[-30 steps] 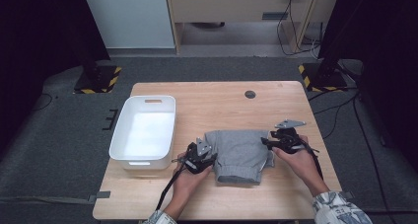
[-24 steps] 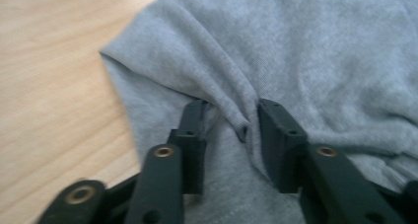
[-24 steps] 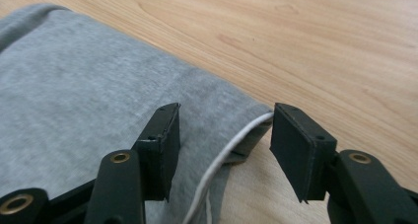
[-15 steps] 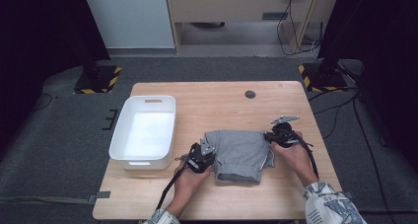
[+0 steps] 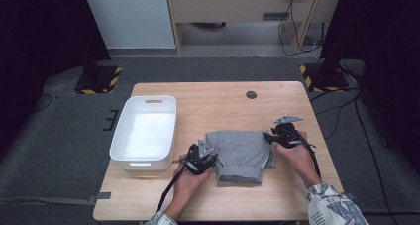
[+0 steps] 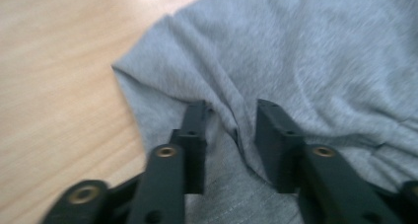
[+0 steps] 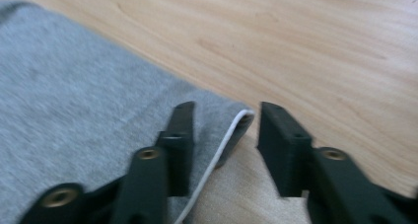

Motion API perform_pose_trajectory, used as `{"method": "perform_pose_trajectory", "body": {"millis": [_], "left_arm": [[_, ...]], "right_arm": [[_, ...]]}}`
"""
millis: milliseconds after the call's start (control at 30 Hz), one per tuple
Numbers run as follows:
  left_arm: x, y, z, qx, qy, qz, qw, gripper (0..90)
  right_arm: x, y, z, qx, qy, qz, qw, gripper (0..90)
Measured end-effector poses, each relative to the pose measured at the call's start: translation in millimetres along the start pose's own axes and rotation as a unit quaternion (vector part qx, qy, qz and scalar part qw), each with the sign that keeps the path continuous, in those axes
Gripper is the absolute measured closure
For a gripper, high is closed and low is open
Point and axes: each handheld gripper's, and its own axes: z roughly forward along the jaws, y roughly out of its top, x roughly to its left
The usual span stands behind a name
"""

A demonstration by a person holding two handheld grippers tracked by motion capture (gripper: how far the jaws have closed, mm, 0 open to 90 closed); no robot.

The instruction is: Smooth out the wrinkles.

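A grey folded garment (image 5: 240, 153) lies on the wooden table (image 5: 223, 101) near its front. My left gripper (image 5: 202, 158) is at the garment's left edge. In the left gripper view my gripper (image 6: 230, 110) is open, and a raised fold of the grey cloth (image 6: 320, 51) sits between the jaws. My right gripper (image 5: 278, 136) is at the garment's right upper corner. In the right gripper view my gripper (image 7: 224, 110) is open and straddles the corner of the cloth (image 7: 64, 100), where a white cord (image 7: 222, 150) runs along the edge.
A white plastic bin (image 5: 146, 131) stands empty on the left side of the table, close to my left hand. A small black round disc (image 5: 251, 94) sits in the tabletop at the back. Bare wood lies behind and to the right of the garment.
My right gripper has slid a little left and away, onto the garment's right corner. My left gripper has edged slightly into the left edge of the cloth.
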Motion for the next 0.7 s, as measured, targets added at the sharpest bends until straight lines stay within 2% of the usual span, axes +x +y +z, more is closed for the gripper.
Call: {"method": "perform_pose_trajectory", "body": {"millis": [67, 167, 333, 467, 600, 700], "left_arm": [[-0.2, 1.3, -3.9, -0.003, 0.005, 0.001, 1.0000, 52.8], [0.6, 2.3, -8.7, -0.005, 0.007, -0.004, 1.0000, 47.9], [1.3, 1.7, -13.2, -0.003, 0.009, -0.011, 0.9999, 39.8], [3.4, -3.0, -15.1, 0.005, 0.015, -0.014, 0.9998, 40.2], [6.8, -6.4, -14.3, 0.011, 0.008, -0.026, 0.9996, 37.7], [7.5, -7.0, -14.9, 0.012, 0.008, -0.026, 0.9996, 36.7]], "right_arm": [[-1.2, 0.8, -3.7, -0.010, -0.001, 0.000, 1.0000, 46.3], [-3.1, 1.6, -7.3, -0.020, -0.002, 0.003, 0.9998, 39.7], [-4.0, 4.7, -7.6, -0.017, -0.001, 0.005, 0.9998, 32.8], [-2.2, 9.2, -6.0, -0.015, 0.005, 0.005, 0.9999, 27.3], [-0.8, 12.5, -4.0, -0.014, 0.013, 0.013, 0.9997, 23.2], [-0.2, 12.6, -2.6, -0.010, 0.015, 0.014, 0.9997, 22.4]]}}
